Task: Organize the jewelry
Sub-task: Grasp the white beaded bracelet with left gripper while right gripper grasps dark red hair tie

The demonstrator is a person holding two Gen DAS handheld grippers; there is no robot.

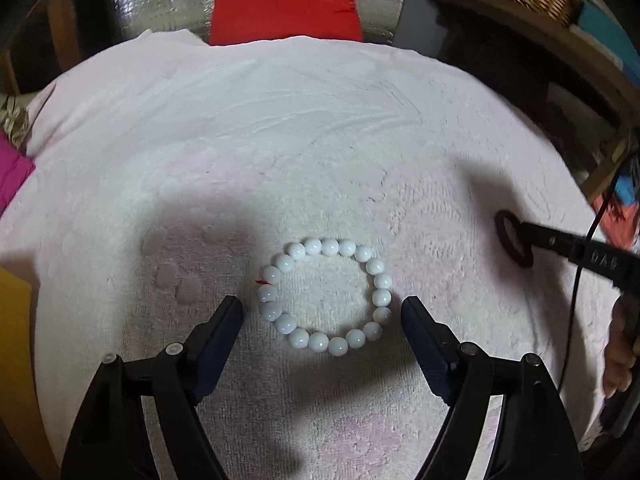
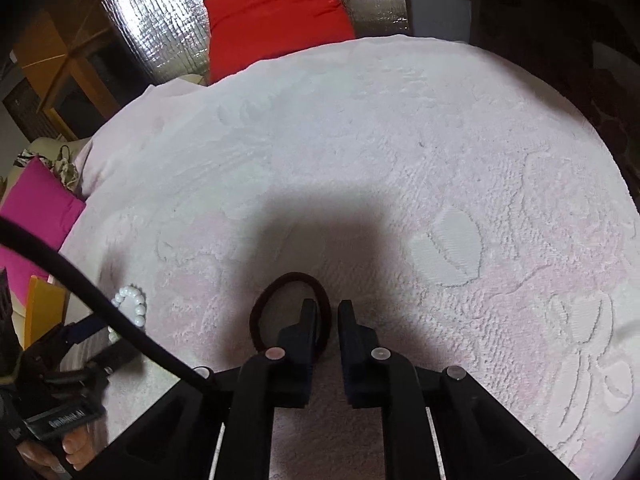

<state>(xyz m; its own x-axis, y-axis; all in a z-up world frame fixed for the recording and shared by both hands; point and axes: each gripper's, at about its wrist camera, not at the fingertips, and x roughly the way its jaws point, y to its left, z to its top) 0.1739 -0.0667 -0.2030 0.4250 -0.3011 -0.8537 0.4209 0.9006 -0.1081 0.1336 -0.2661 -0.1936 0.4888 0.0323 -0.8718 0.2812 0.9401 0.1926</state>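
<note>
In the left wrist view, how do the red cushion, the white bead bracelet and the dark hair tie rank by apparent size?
1. red cushion, although it is cut by the frame edge
2. white bead bracelet
3. dark hair tie, partly hidden by the right gripper

white bead bracelet (image 1: pixel 326 295) flat, dark hair tie (image 2: pixel 290 312) nearby

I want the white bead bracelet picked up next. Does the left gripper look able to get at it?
Probably yes: the left gripper is open, its fingers flanking the white bead bracelet on the towel, nothing between.
</note>
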